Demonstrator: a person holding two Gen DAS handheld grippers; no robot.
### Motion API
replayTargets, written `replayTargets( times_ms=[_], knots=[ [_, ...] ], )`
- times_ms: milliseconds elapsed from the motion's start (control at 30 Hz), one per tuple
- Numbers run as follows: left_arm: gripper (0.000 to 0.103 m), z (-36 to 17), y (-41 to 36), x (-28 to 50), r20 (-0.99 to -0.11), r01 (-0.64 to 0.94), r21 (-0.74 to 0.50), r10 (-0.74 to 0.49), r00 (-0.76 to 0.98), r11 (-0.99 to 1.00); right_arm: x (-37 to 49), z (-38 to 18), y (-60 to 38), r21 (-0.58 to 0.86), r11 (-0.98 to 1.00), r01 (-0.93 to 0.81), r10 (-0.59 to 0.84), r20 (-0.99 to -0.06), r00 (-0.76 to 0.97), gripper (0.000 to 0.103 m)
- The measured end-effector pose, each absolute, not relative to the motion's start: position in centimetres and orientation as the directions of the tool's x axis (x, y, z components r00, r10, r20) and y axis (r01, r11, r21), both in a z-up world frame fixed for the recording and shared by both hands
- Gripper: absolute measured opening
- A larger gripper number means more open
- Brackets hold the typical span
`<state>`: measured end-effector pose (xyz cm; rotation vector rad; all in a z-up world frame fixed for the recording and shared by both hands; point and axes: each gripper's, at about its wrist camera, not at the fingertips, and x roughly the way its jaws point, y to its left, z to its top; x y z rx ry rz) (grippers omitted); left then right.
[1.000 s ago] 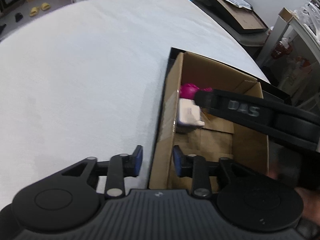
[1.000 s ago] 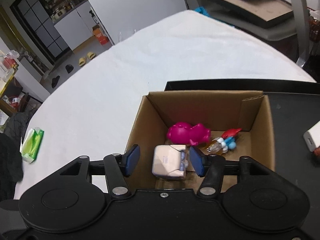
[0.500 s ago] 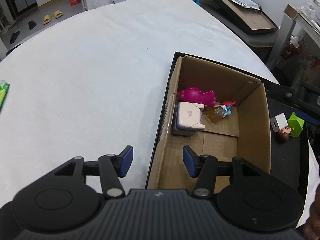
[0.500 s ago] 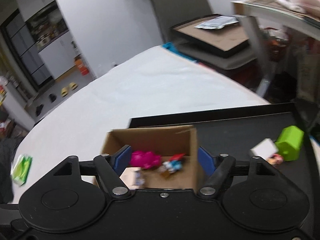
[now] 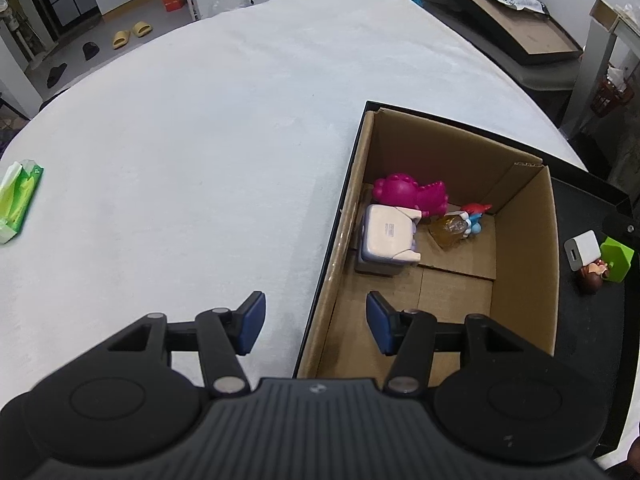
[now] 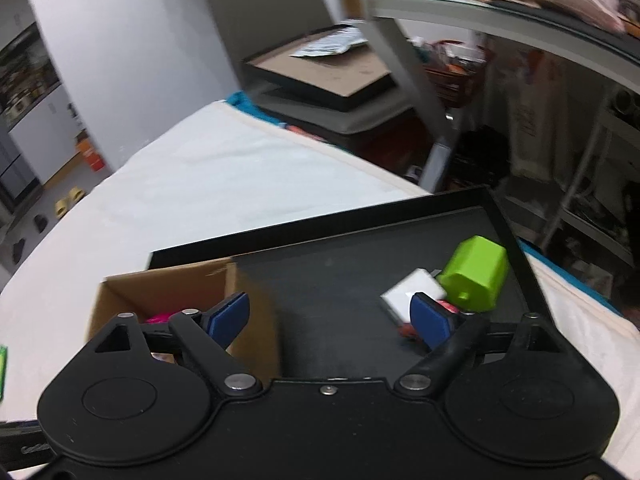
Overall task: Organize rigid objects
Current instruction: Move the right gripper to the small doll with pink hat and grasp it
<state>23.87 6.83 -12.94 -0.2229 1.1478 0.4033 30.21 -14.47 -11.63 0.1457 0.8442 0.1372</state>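
Note:
An open cardboard box [image 5: 524, 240] stands on a black tray [image 5: 592, 312]. Inside lie a magenta toy [image 5: 408, 192], a pale lavender case [image 5: 388, 236] and a small red and blue figure [image 5: 472, 218]. My left gripper [image 5: 316, 324] is open and empty, over the box's near left wall. My right gripper [image 6: 330, 320] is open and empty above the tray [image 6: 340, 272], between the box [image 6: 168, 288] and a green block [image 6: 476, 274], a white block [image 6: 412, 294] and a small figure partly hidden behind my right finger. These also show in the left wrist view [image 5: 616, 258].
The tray sits on a white-covered table [image 5: 200, 140]. A green tissue pack [image 5: 18, 196] lies at the table's left edge. A grey shelf frame [image 6: 420, 80] and another black tray with cardboard [image 6: 324, 68] stand beyond the table's far right.
My right gripper has swung right, from over the box to over the bare tray near the green block. My left gripper has pulled back and up, and its jaws have widened.

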Motion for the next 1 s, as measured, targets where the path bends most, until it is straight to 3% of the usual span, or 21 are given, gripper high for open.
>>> replayTargets(
  times_ms=[500, 767, 867, 933, 1000],
  knots=[
    [0.054, -12.7, 6.2, 25.1, -0.912, -0.436, 0.08, 0.242, 0.33, 0.896, 33.0, -16.4, -19.7, 0.212, 0.962, 0.17, 0.081, -0.821, 0.565, 0.091],
    [0.055, -12.2, 6.7, 25.3, -0.909, -0.432, 0.093, 0.253, 0.331, 0.897, 34.6, -18.6, -19.3, 0.196, 0.961, 0.195, 0.063, -0.844, 0.533, 0.089],
    [0.055, -12.0, 7.1, 25.1, -0.906, -0.436, 0.086, 0.252, 0.339, 0.896, 34.8, -19.1, -18.8, 0.168, 0.969, 0.182, 0.046, -0.844, 0.534, 0.077],
    [0.055, -11.9, 7.4, 24.9, -0.904, -0.446, 0.079, 0.252, 0.345, 0.891, 34.9, -19.5, -18.7, 0.169, 0.969, 0.179, 0.052, -0.851, 0.523, 0.041],
    [0.055, -11.8, 7.6, 24.7, -0.905, -0.454, 0.069, 0.247, 0.347, 0.889, 34.5, -19.6, -19.0, 0.217, 0.957, 0.192, 0.089, -0.85, 0.52, 0.029]
  ],
)
